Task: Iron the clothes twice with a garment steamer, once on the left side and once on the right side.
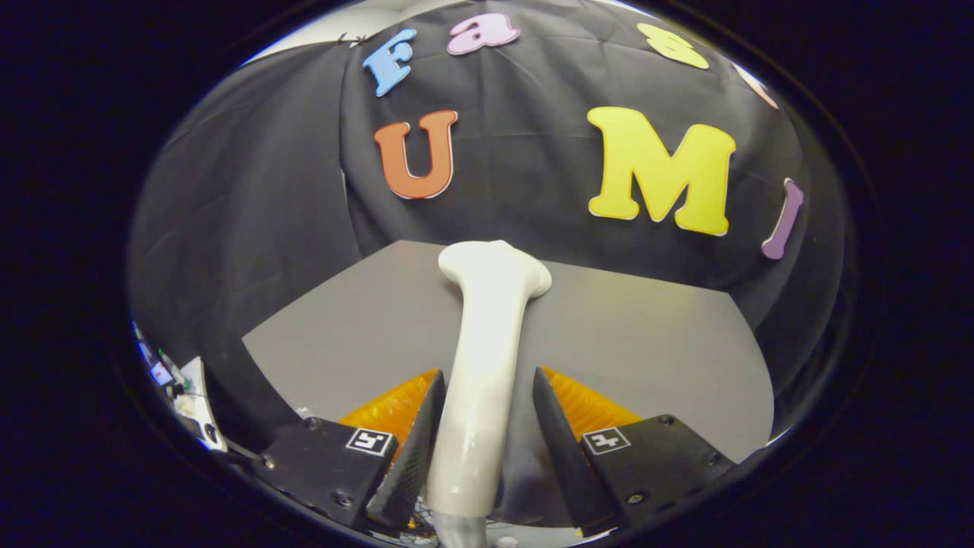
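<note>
Two gripper fingers [479,426] rise from the bottom of the frame, with a white garment steamer [487,358] standing between them. Its handle touches the left finger, while a narrow gap shows beside the right one, so a firm grip cannot be confirmed. Steamer head sits at centre frame, above a grey table [647,342]. Behind hangs a black cloth wall [251,198].

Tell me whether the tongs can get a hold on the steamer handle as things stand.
Probably yes: the steamer handle already stands between the tongs, nothing between them, though the right finger appears slightly off it.
</note>
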The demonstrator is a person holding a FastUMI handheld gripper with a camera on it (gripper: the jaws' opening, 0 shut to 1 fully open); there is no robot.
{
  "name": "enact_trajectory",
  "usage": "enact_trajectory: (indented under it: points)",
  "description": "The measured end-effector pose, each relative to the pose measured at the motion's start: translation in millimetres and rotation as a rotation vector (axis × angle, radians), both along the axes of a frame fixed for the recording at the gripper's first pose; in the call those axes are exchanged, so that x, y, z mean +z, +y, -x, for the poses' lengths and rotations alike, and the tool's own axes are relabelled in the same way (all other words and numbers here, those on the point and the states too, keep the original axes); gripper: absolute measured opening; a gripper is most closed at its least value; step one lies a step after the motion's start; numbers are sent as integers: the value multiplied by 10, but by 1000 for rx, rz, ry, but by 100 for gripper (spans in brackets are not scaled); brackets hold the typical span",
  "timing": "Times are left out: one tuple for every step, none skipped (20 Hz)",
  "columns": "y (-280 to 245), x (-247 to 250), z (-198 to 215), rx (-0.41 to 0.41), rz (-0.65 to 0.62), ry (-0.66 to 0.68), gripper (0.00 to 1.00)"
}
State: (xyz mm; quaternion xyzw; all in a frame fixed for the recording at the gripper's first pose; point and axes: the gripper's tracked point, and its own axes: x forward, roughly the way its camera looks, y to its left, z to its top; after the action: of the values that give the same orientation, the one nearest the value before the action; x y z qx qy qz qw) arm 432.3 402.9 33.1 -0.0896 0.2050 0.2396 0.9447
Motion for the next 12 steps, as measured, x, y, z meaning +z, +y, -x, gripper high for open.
enact_trajectory:
  points:
    - [21, 6, 23, 8, -10, 13, 75]
    - [102, -2, 22, 25, -21, 16, 63]
    - [101, 4, 67, 12, -25, 25, 61]
    - [104, -12, 46, 7, -29, 40, 50]
    - [111, -2, 47, 0, -40, 45, 48]
    - [111, 18, 70, -5, -51, 54, 45]
    - [102, 24, 96, -10, -61, 61, 42]
    - [63, 19, 142, -19, -63, 62, 39]
    - [3, 13, 194, -28, -56, 57, 38]
    - [-60, 2, 269, -31, -48, 51, 38]
    - [-109, 10, 334, -31, -45, 46, 38]
    - [-169, 14, 395, -33, -47, 40, 38]
